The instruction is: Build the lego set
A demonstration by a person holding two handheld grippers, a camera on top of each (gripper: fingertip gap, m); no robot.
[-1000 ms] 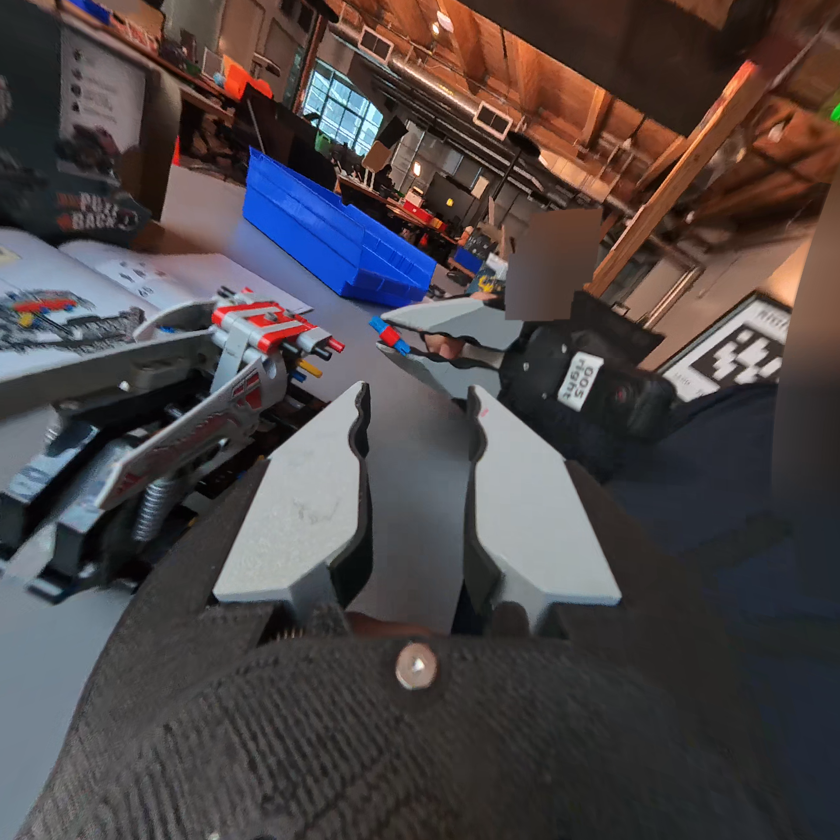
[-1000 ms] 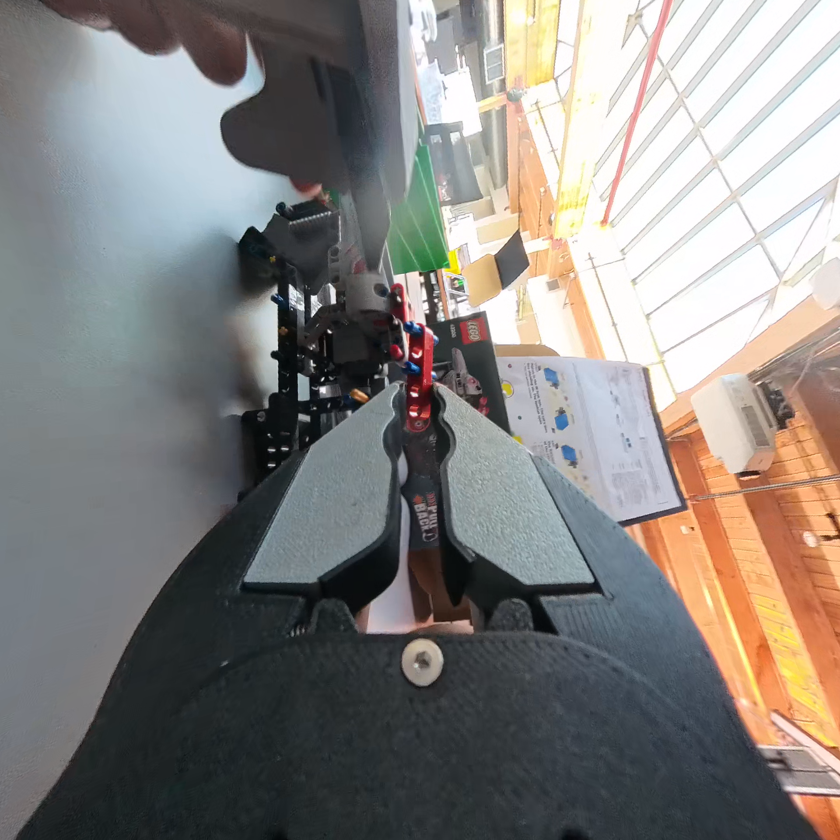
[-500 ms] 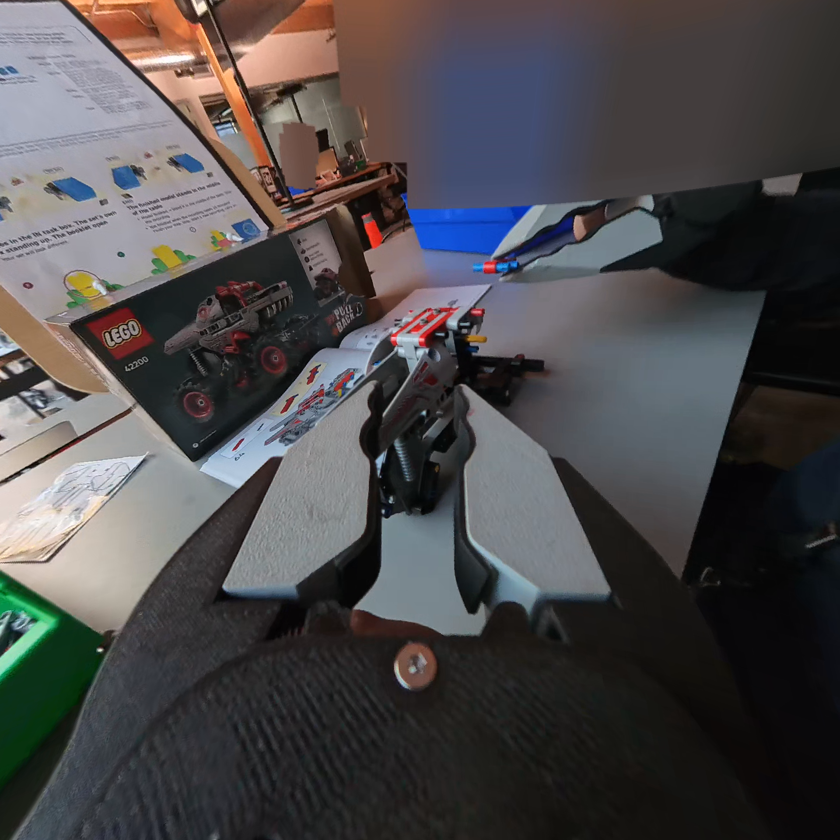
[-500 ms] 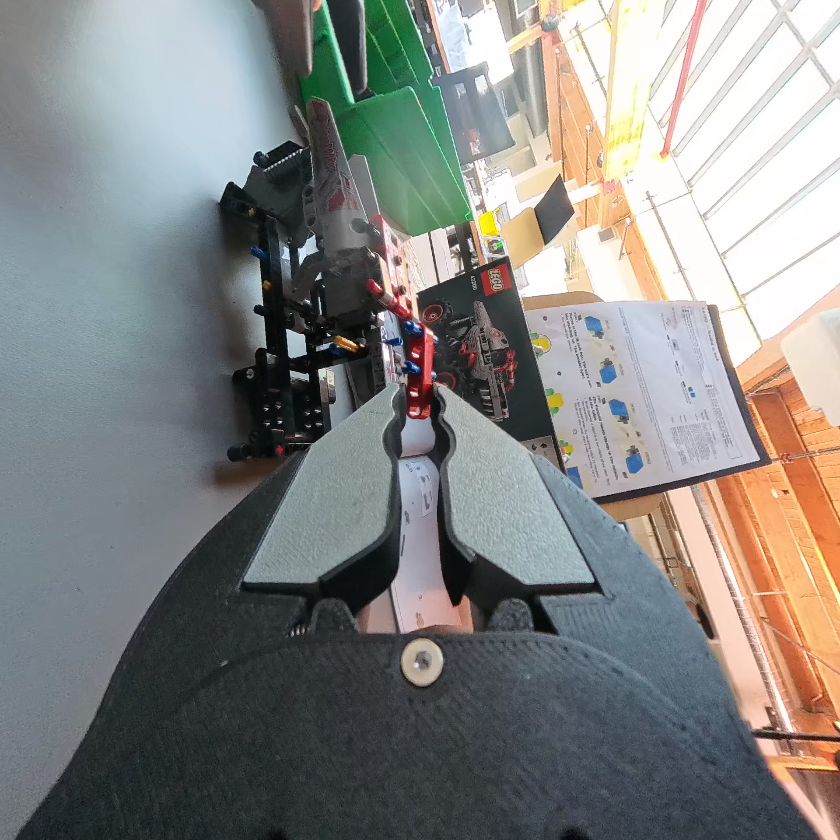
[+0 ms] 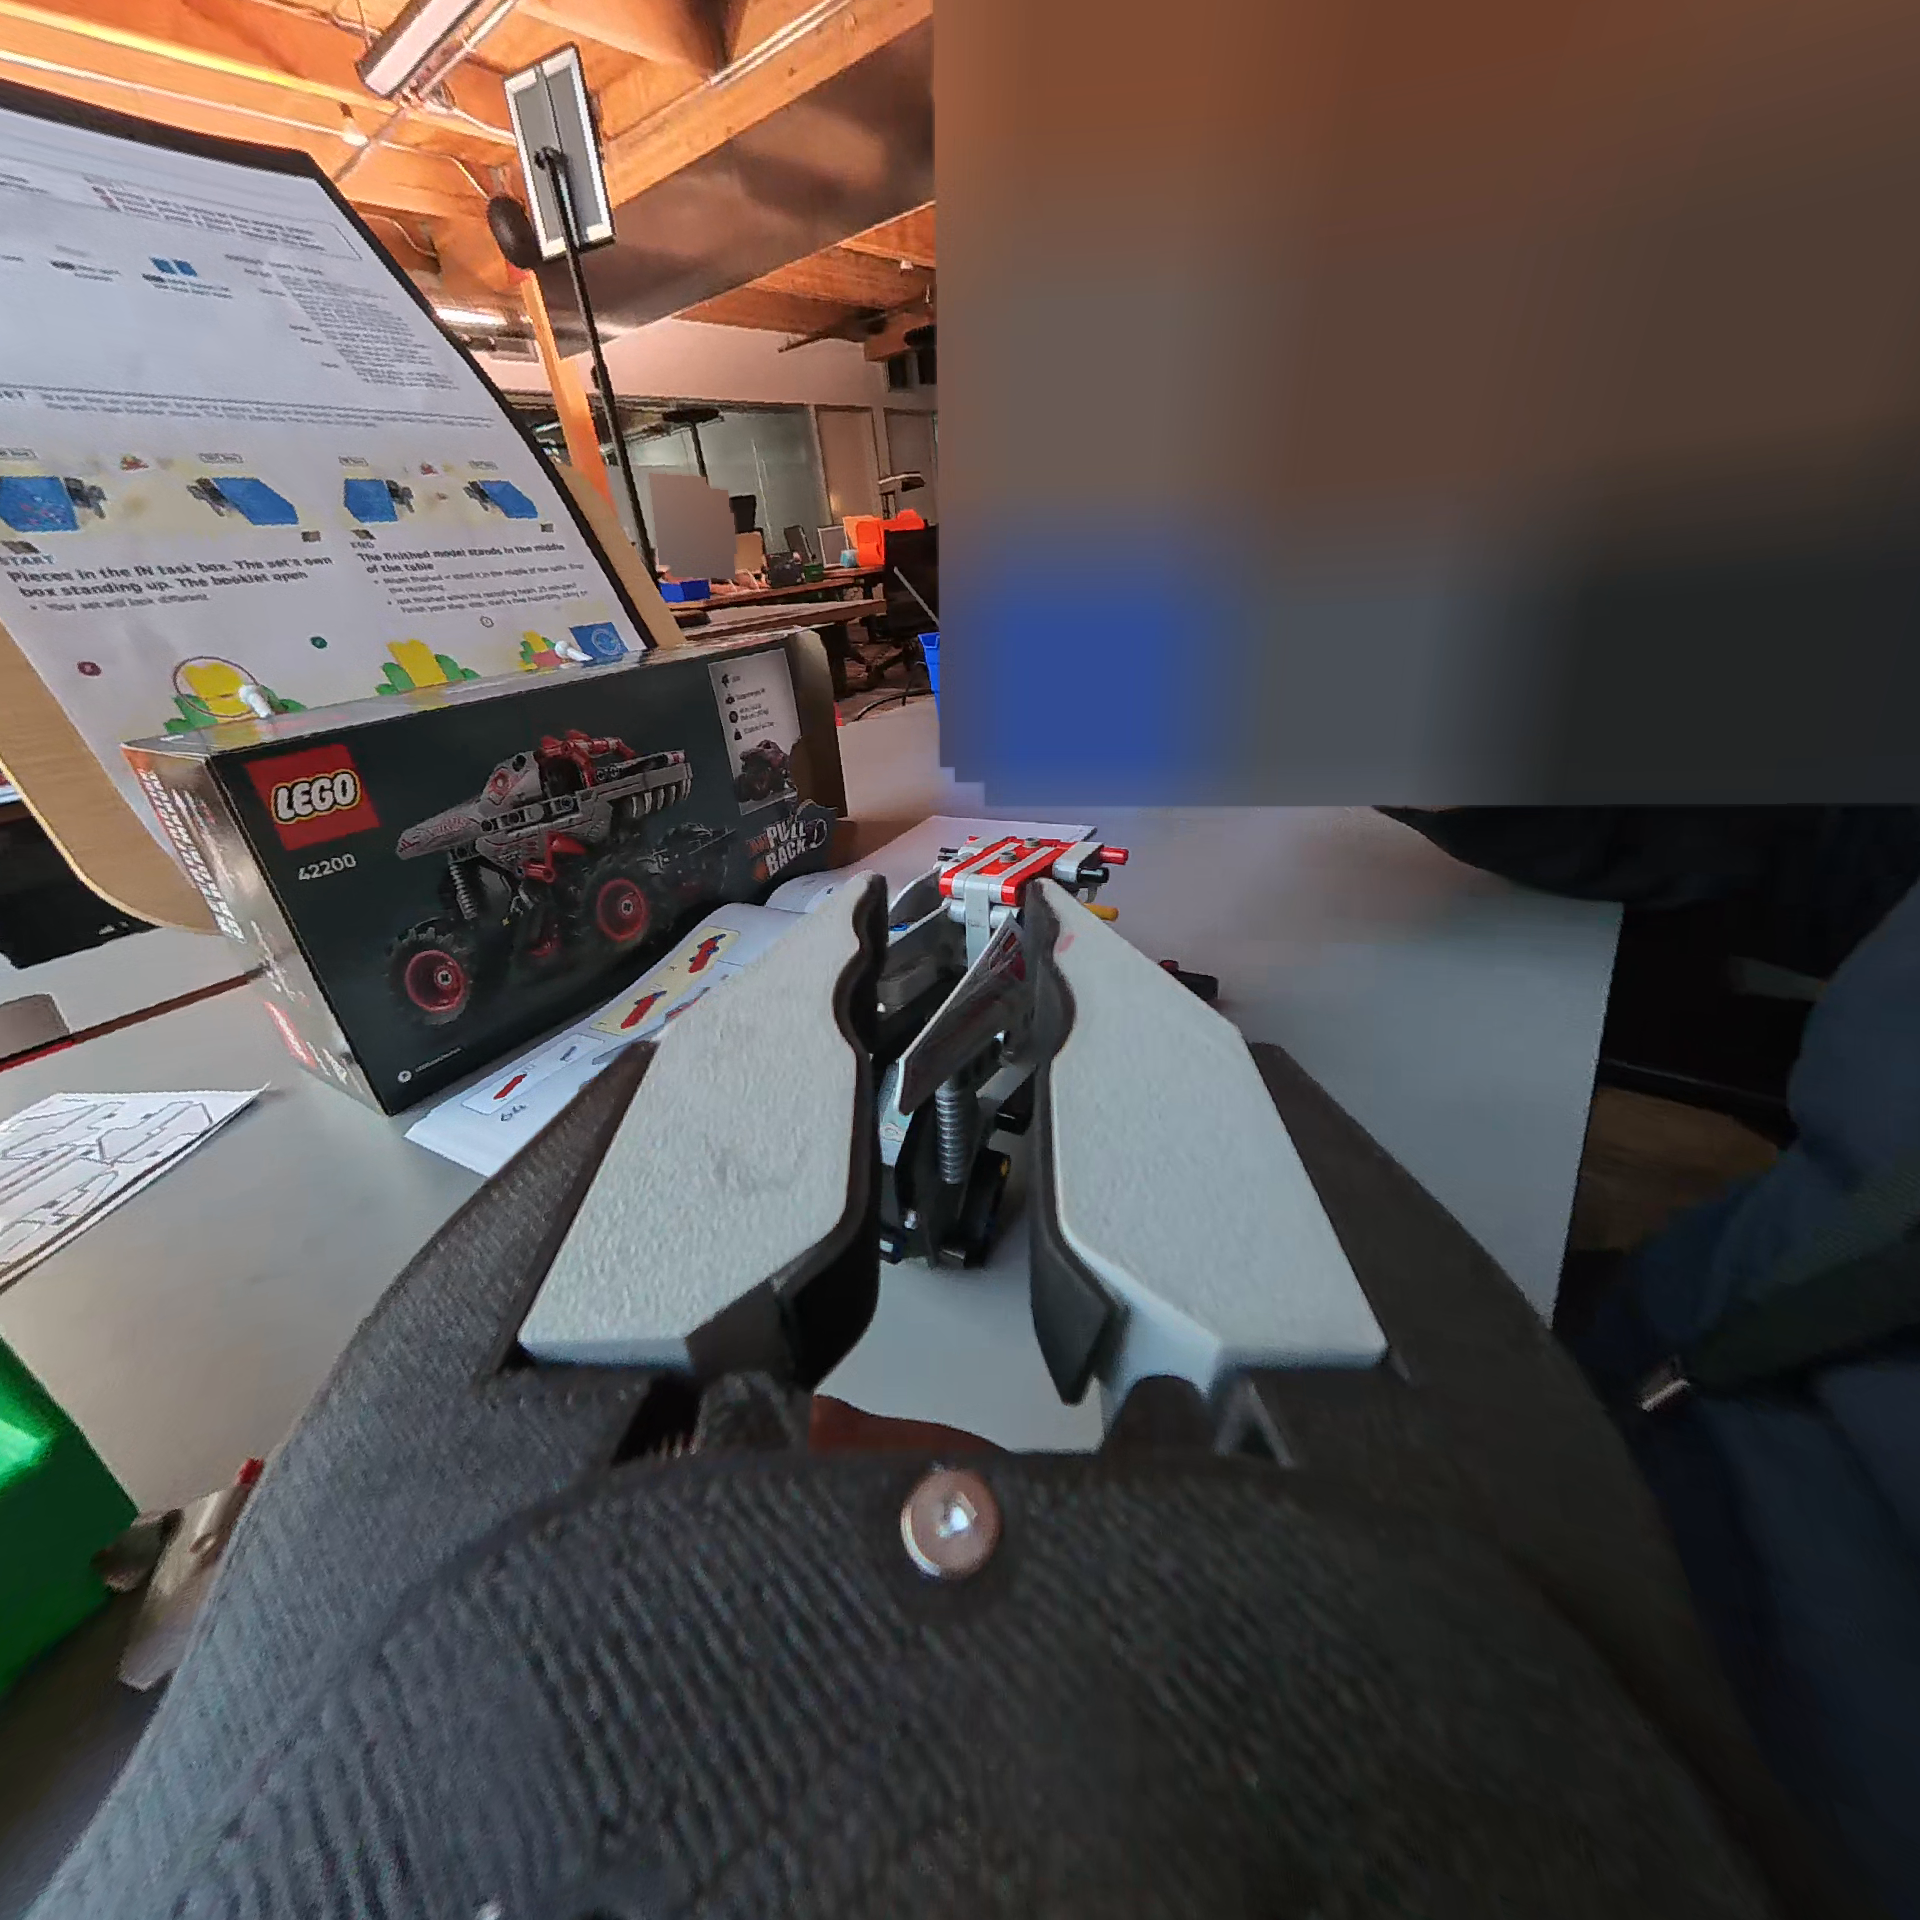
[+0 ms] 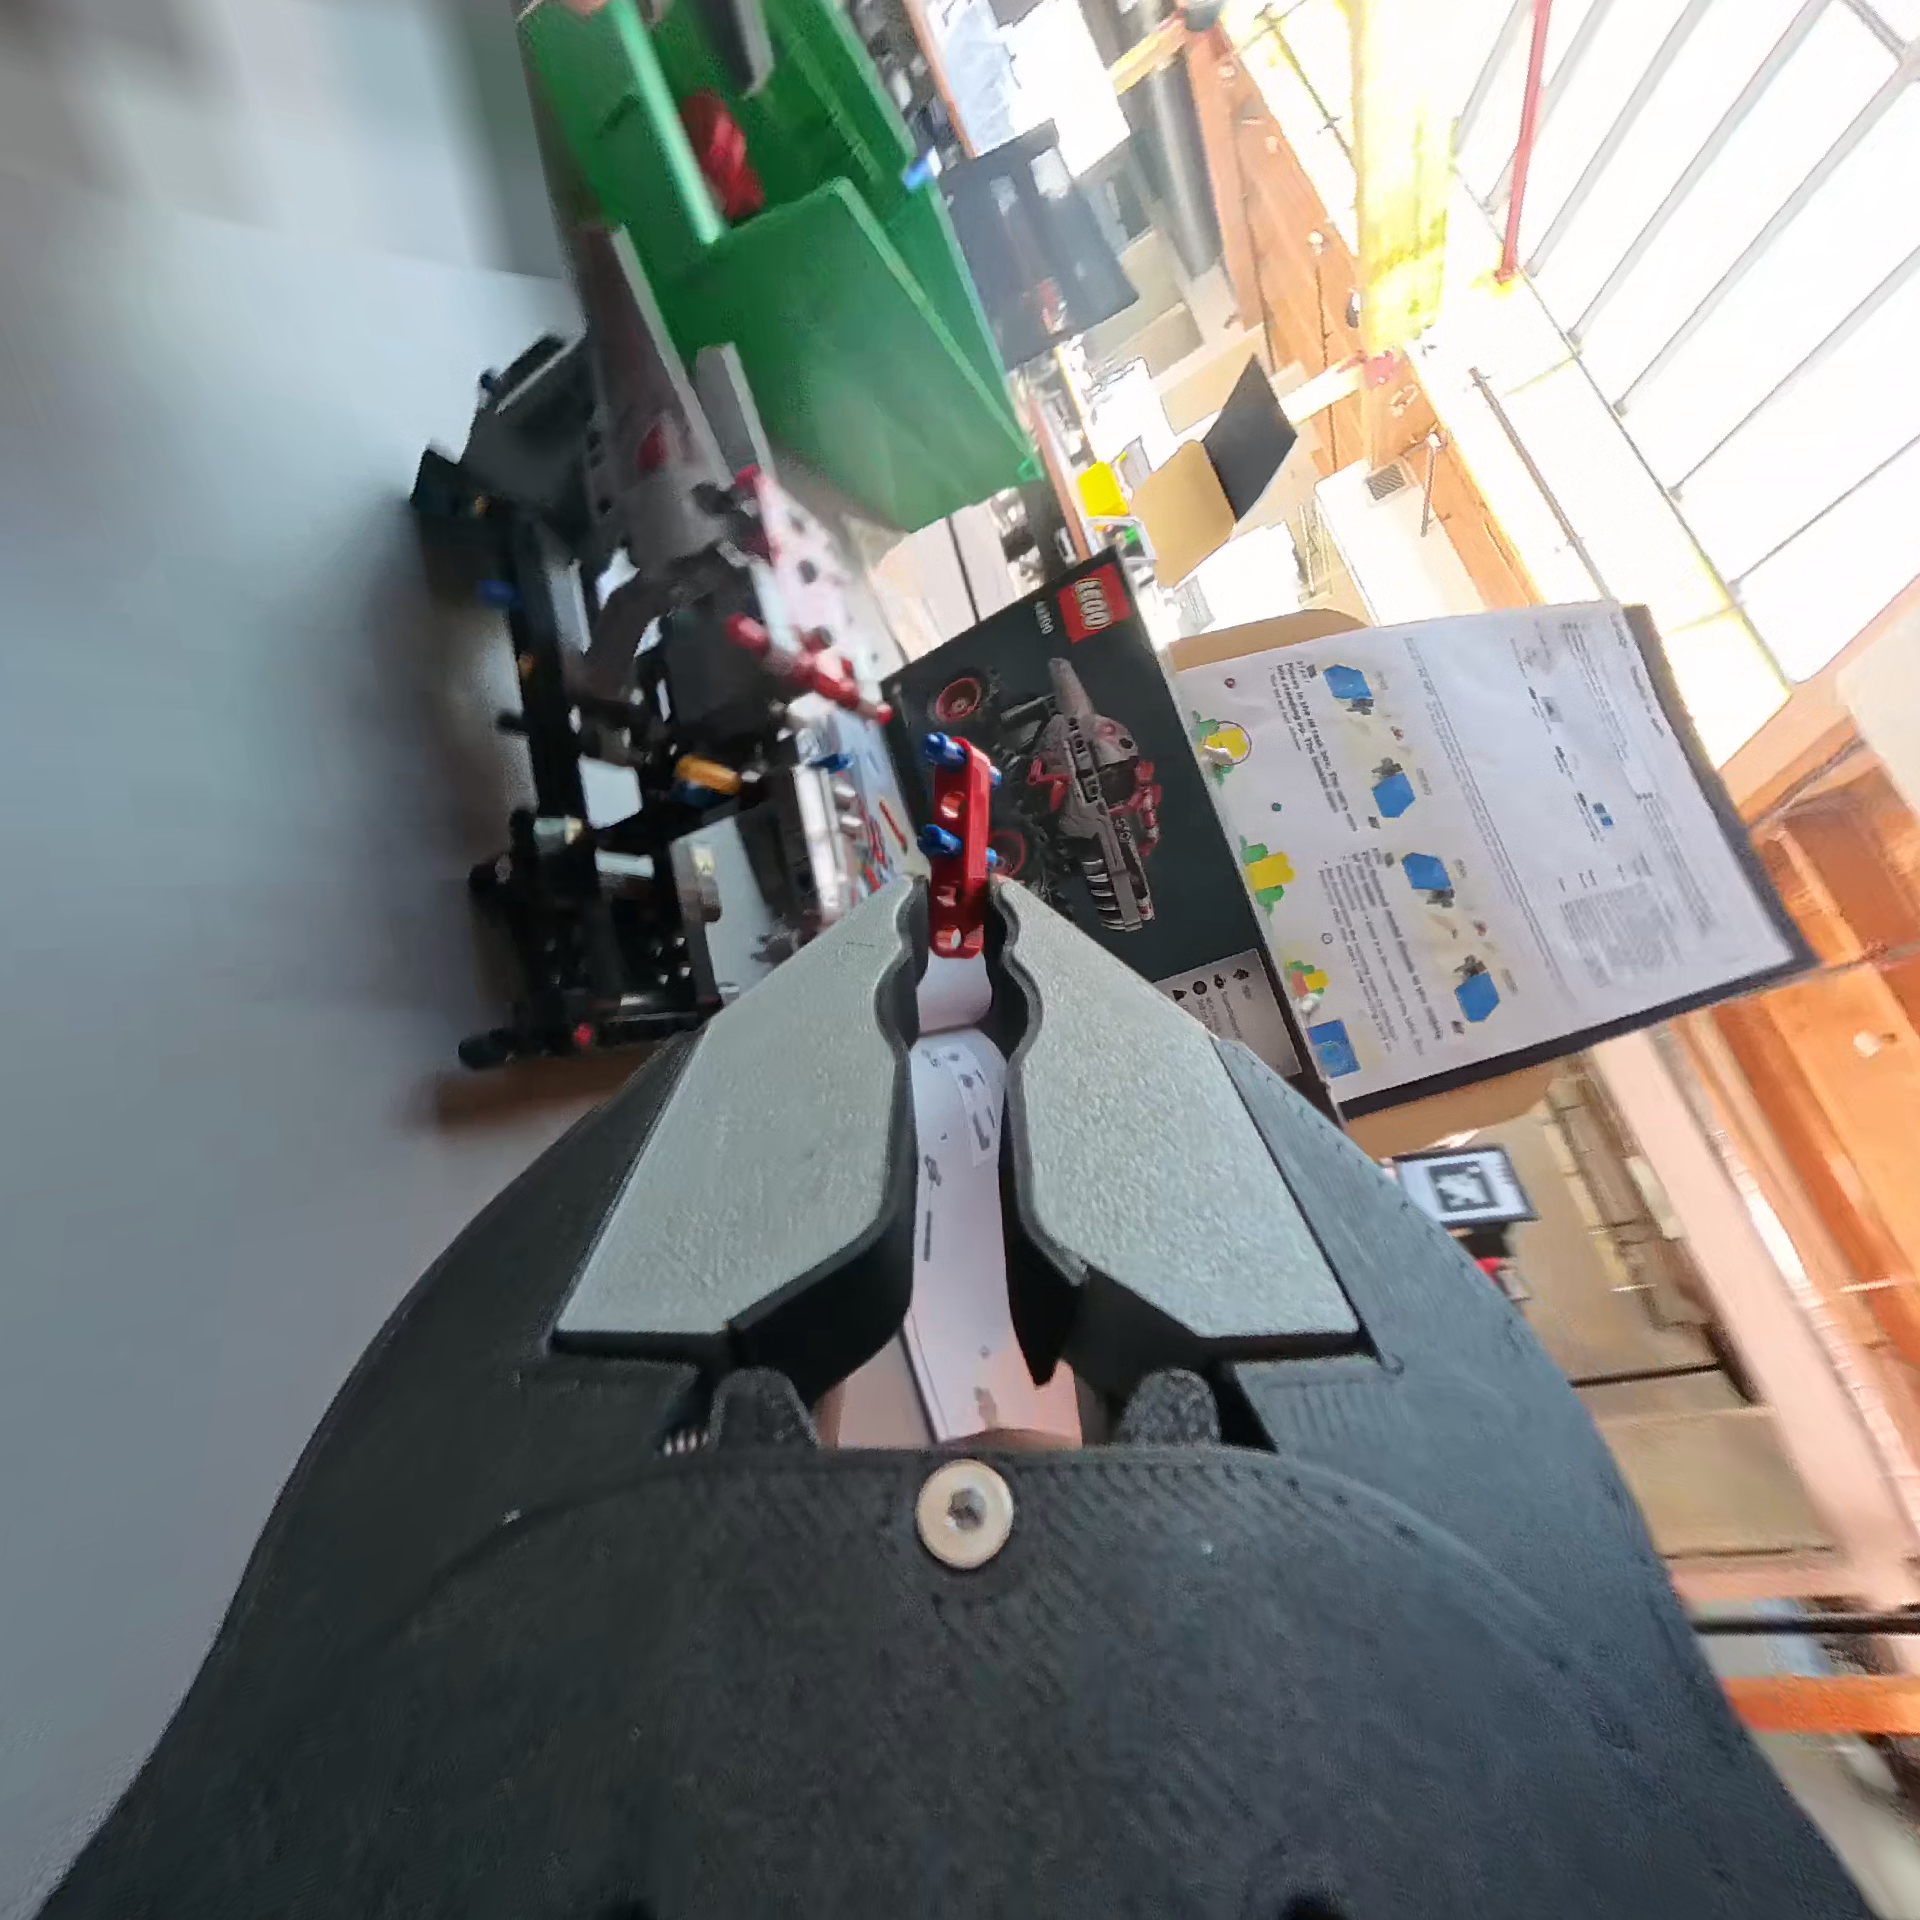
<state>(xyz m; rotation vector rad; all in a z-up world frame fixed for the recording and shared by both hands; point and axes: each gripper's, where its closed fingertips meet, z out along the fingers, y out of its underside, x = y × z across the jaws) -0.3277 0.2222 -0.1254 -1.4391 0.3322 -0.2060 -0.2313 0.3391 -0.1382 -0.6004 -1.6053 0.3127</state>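
Observation:
The part-built lego truck, grey and black with a red-striped top, stands on the grey table. My left gripper is open and points at the truck's end. The truck shows in the gap between its fingers; I cannot tell whether they touch it. In the right wrist view the truck lies left of my right gripper. That gripper is shut on a short red beam with blue pins and holds it in the air, apart from the truck and in front of the lego box.
The lego box stands left of the truck, with the open booklet before it and a propped printed sheet behind. Green bins stand beyond the truck; one corner is at my left. The table edge is at the right. My hands' fingertips stand some 15 cm from each other.
My left gripper swung from the truck's side to face its end and came closer. My right gripper, still holding the red beam, drew away from the truck toward the box.

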